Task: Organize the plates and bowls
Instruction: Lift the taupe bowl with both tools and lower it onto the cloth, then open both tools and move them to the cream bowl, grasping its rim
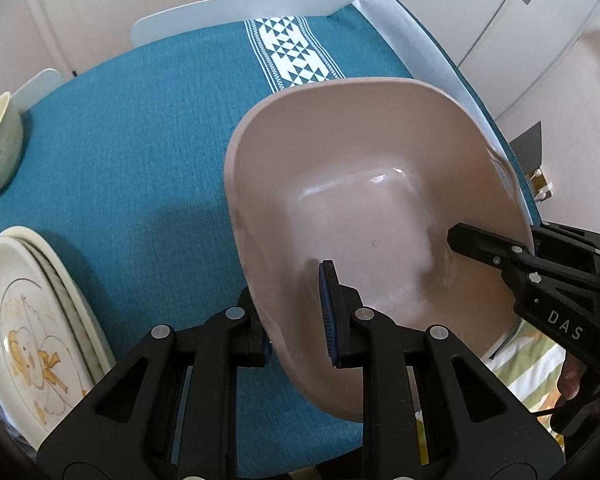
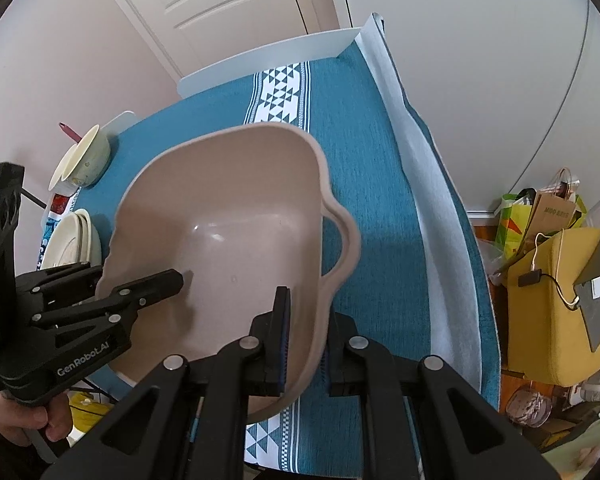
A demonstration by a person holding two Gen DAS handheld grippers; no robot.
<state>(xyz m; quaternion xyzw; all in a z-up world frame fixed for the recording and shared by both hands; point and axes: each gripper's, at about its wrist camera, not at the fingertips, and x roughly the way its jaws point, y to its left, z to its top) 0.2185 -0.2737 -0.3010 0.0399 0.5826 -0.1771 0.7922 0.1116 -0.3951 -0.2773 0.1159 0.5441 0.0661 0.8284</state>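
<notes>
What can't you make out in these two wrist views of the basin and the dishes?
- Whether the pink basin rests on the table: its underside is hidden in both views.
- How many cream plates are stacked: left view's edge crops them.
- Contents of the cream bowl: too small and tilted in the right view.
- The left tongs' outer finger: behind the basin wall.

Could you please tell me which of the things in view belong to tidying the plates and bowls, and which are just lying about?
Part of the job:
- pink basin, clamped by left gripper and right gripper
- stacked plates
- cream bowl

Lying about:
- yellow bag
- paper bags
- teal tablecloth
</notes>
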